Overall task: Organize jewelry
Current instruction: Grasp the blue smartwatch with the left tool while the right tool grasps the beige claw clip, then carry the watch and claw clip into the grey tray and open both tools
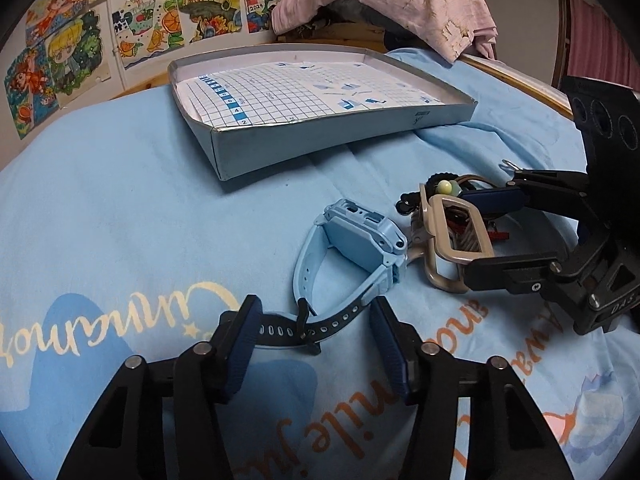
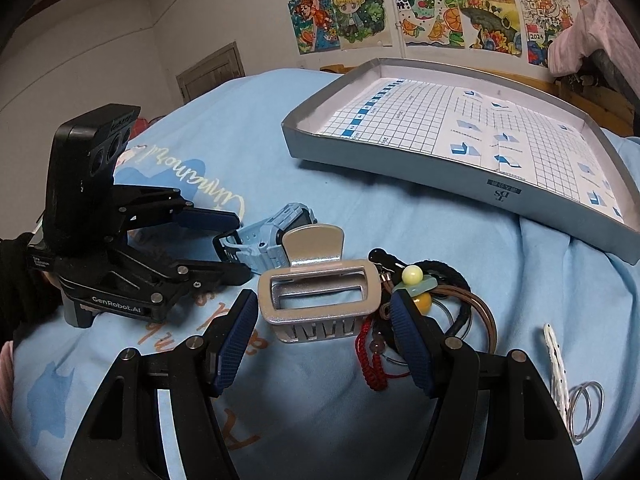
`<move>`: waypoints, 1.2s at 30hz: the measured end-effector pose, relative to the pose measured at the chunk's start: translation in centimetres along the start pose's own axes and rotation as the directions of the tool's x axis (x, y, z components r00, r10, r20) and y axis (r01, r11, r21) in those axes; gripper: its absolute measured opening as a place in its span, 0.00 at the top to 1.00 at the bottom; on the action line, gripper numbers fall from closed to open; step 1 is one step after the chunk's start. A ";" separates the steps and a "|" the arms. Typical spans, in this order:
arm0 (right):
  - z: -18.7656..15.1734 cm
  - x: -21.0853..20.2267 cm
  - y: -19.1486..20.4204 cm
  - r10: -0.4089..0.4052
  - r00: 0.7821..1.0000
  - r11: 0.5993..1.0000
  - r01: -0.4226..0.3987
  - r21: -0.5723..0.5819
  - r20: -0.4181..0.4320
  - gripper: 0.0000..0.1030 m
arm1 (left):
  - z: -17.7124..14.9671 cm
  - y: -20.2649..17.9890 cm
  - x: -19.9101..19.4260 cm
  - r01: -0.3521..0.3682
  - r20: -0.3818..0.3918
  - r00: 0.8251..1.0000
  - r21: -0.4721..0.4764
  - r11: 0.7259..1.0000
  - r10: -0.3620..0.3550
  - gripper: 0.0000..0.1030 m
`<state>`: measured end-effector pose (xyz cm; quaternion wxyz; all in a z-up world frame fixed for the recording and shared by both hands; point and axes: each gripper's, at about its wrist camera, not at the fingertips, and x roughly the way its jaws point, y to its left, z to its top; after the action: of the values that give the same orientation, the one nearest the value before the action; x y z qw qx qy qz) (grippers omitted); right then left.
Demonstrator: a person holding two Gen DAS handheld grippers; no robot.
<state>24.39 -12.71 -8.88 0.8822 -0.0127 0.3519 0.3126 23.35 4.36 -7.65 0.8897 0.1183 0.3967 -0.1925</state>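
Observation:
A light blue smartwatch (image 1: 360, 244) lies on the blue bedsheet, its dark strap (image 1: 304, 326) between the fingers of my open left gripper (image 1: 314, 328). The watch also shows in the right wrist view (image 2: 276, 236). A silver hair claw clip (image 2: 318, 296) lies between the fingers of my open right gripper (image 2: 324, 328); in the left wrist view the clip (image 1: 456, 236) sits between the right gripper's fingers (image 1: 500, 232). Beside the clip lies a tangle of cords, beads and bangles (image 2: 420, 300). A grey shallow box (image 2: 500, 192) lined with grid paper stands beyond.
A white hair clip and thin silver rings (image 2: 576, 396) lie at the right. The box also shows in the left wrist view (image 1: 320, 136). Drawings hang on the wall (image 2: 420, 12). A pink cloth pile (image 1: 400, 4) sits behind the box.

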 end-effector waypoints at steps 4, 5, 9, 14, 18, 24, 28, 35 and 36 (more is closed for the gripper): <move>0.1 0.2 0.2 -0.017 1.000 1.000 0.017 -0.006 -0.006 0.38 | -0.1 0.0 0.1 -0.001 0.016 1.000 -0.011 1.000 0.001 0.66; 0.2 0.2 0.3 -0.023 1.000 1.000 0.023 -0.010 -0.009 0.38 | -0.1 0.1 0.2 0.000 0.019 1.000 -0.015 1.000 0.000 0.69; 0.2 0.6 0.5 -0.043 0.999 0.999 0.043 -0.025 -0.022 0.44 | -0.2 0.0 0.0 0.016 0.034 0.999 -0.018 1.000 -0.015 0.78; 0.2 0.5 0.4 -0.049 0.999 0.998 0.048 -0.026 -0.018 0.47 | -0.1 -0.5 -0.6 0.033 0.064 0.997 -0.015 0.999 -0.032 0.83; 0.0 0.1 0.5 -0.050 0.999 0.998 0.050 -0.027 0.004 0.48 | 0.0 -1.5 -1.8 -0.019 0.094 0.995 -0.015 1.000 0.021 0.85; -0.5 -1.8 0.6 -0.058 0.994 0.998 0.061 -0.022 0.093 0.48 | 0.0 -2.1 -4.0 -0.106 0.144 0.983 -0.042 0.993 0.111 0.86; -0.3 -3.0 0.5 -0.050 0.987 0.998 0.054 -0.024 0.155 0.48 | 0.0 -1.8 -5.4 -0.129 0.185 0.972 -0.081 0.988 0.142 0.86; 1.1 -5.2 0.1 -0.070 0.961 0.997 0.073 0.000 0.269 0.48 | 1.5 -1.1 -7.1 -0.130 0.281 0.945 -0.146 0.981 0.168 0.86; 1.5 -5.4 -0.1 -0.086 0.957 0.996 0.088 0.004 0.277 0.48 | 2.1 -1.0 -7.2 -0.131 0.299 0.939 -0.153 0.979 0.173 0.86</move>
<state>22.41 -15.34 -4.39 0.9356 0.0118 0.2229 0.2736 19.88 4.48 -0.94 0.9590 0.0584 0.2533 -0.1129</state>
